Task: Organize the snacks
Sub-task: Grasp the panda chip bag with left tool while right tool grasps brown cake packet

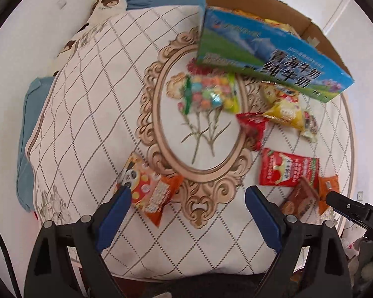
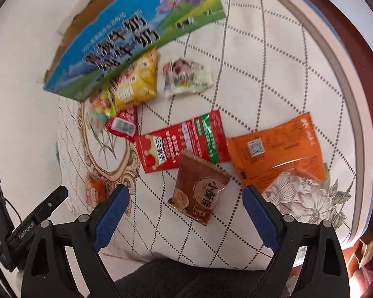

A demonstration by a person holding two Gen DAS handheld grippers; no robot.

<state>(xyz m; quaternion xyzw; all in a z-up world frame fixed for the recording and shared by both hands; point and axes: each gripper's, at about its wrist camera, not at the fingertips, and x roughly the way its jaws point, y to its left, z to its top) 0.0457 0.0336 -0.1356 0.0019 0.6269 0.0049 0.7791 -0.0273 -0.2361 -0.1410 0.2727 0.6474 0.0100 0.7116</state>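
Quilted bedspread (image 1: 87, 129) holds loose snacks beside the milk carton box (image 1: 273, 57), which already holds some packets. Candy bag (image 1: 211, 94), yellow packet (image 2: 134, 84), red packet (image 2: 184, 141), brown packet (image 2: 199, 191), orange packet (image 2: 278, 149) remain outside. Left gripper (image 1: 187, 196) and right gripper (image 2: 186, 193) both wide open, empty. Mostly unfinished.

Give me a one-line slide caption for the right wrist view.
Open right hand-held gripper poised over a brown snack packet, loose snacks scattered on the quilt beside the cardboard box.
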